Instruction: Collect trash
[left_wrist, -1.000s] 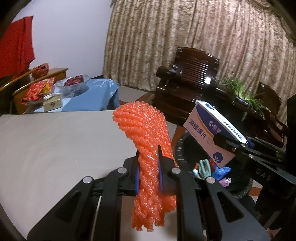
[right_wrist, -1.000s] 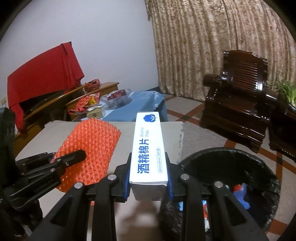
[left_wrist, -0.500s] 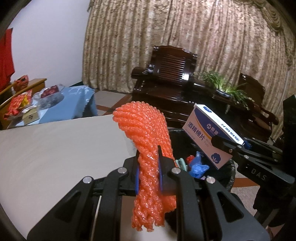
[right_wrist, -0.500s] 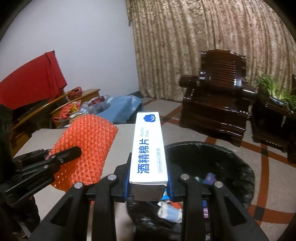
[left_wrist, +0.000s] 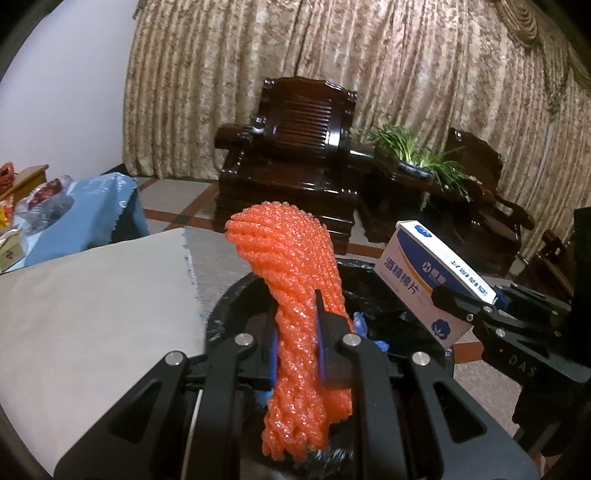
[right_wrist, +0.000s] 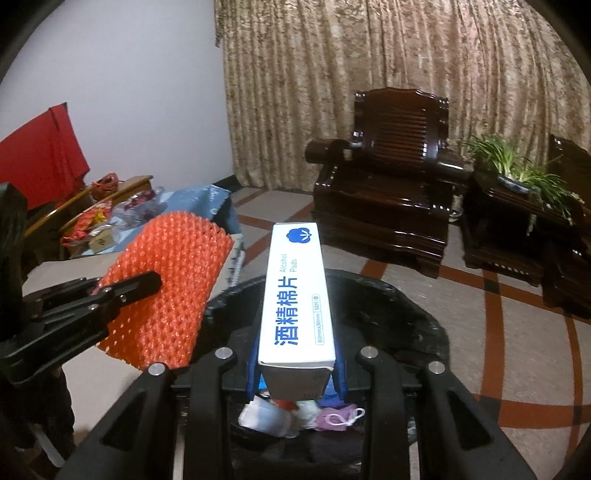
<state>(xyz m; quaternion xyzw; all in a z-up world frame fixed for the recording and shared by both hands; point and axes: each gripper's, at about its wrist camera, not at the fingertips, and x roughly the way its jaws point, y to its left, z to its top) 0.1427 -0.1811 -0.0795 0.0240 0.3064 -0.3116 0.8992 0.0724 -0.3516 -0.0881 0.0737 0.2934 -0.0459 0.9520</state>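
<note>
My left gripper (left_wrist: 297, 325) is shut on an orange foam net sleeve (left_wrist: 295, 266) and holds it over the near rim of a black-lined trash bin (left_wrist: 369, 280). My right gripper (right_wrist: 297, 363) is shut on a white and blue alcohol pads box (right_wrist: 295, 299) and holds it above the bin (right_wrist: 406, 317), where trash such as a mask (right_wrist: 340, 419) lies. The box also shows in the left wrist view (left_wrist: 432, 280), and the orange sleeve in the right wrist view (right_wrist: 170, 291) at the left.
A beige-covered table (left_wrist: 92, 314) lies left of the bin. A dark wooden armchair (right_wrist: 391, 184) and a side table with a plant (right_wrist: 517, 173) stand behind, before a curtain. A blue-clothed low table (right_wrist: 199, 199) with clutter is at the far left.
Both grippers have moved right, off the table and over the trash bin, still holding the sleeve and the box. The bin's contents now show under the right gripper.
</note>
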